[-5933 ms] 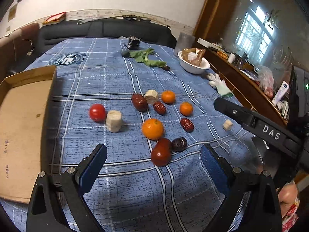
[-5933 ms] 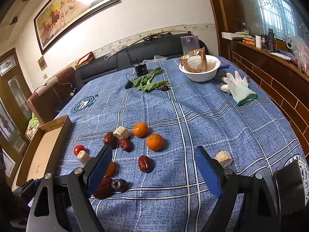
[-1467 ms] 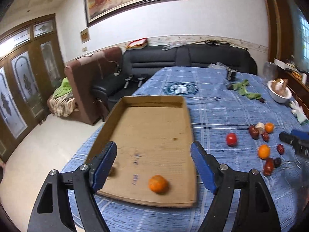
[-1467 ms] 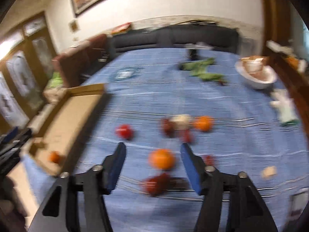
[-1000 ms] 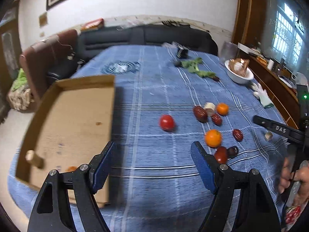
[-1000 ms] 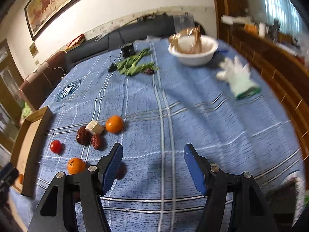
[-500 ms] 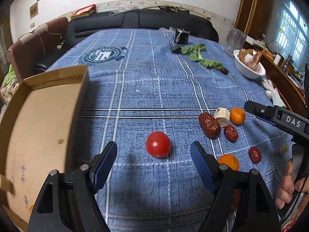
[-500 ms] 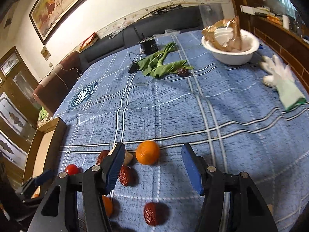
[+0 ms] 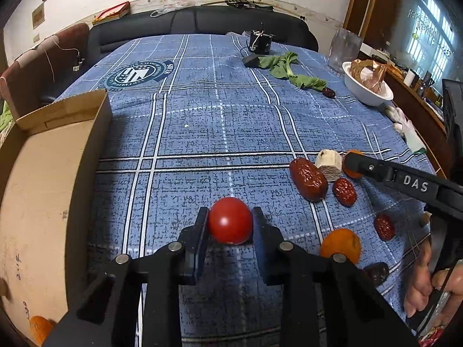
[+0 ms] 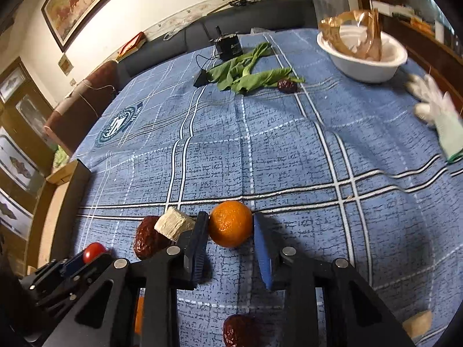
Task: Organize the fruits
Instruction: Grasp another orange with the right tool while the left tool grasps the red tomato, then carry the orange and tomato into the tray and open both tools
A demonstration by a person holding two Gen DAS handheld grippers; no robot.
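Note:
A red tomato (image 9: pixel 230 221) lies on the blue checked tablecloth, and my left gripper (image 9: pixel 230 217) is shut on it, both pads against its sides. The same tomato (image 10: pixel 94 251) shows at the lower left of the right wrist view. My right gripper (image 10: pixel 231 219) has a small orange (image 10: pixel 230 223) between its jaws, which are closing, and both pads touch the fruit. A pale chunk (image 10: pixel 173 224) and a red date (image 10: pixel 147 241) lie just left of that gripper. The cardboard box (image 9: pixel 43 173) stands at the left with one orange (image 9: pixel 39 328) inside.
Loose on the cloth are red dates (image 9: pixel 308 179), another orange (image 9: pixel 341 245) and a dark date (image 9: pixel 376 273). Farther back lie green leaves (image 9: pixel 289 70), a black device (image 9: pixel 262 43), a white bowl (image 9: pixel 366 92) and a white glove (image 9: pixel 409 133). A hand (image 9: pixel 425 289) grips the right tool.
Both grippers have come down and forward onto the fruit. The left jaws shut on the tomato and the right jaws drew in around the orange.

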